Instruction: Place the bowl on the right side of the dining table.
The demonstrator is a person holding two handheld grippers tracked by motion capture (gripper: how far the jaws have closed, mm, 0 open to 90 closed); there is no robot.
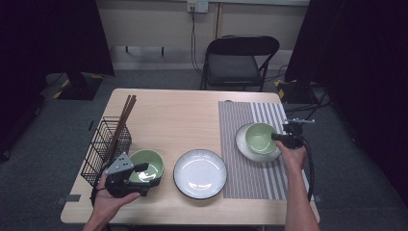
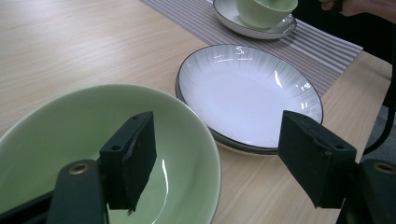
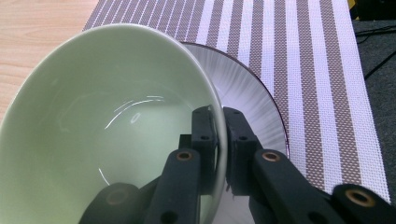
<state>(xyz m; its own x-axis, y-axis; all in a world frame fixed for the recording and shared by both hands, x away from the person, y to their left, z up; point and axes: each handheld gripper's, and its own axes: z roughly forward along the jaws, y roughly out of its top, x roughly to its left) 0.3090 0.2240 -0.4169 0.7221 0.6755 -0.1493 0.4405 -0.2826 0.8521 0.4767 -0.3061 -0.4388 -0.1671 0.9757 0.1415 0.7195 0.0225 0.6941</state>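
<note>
Table setting is in progress and appears roughly half complete. On the striped placemat (image 1: 255, 144), a green bowl (image 1: 260, 137) is sitting on a white plate (image 1: 250, 150); the right gripper (image 1: 280, 136) is pinching this bowl's near wall, one jaw inside and one outside, pressed tight on the rim as seen in the right gripper view (image 3: 217, 140). Whether the bowl is fully seated or being held just above the plate cannot be told; it is tilting slightly in that view.

On the bare wooden table (image 1: 168, 110), a second white plate (image 1: 200, 173) is lying empty, and a second green bowl (image 1: 146, 165) is standing just beside it, apart from it. The left gripper (image 1: 144, 179) is hovering over this bowl's rim with jaws spread wide, one jaw above the bowl's interior (image 2: 84, 154) and nothing gripped.

Judged remaining: release of the first bowl, then gripping and lifting the second bowl onto the empty plate. Chopsticks (image 1: 122, 120) are standing in a wire basket (image 1: 103, 144), untouched.
</note>
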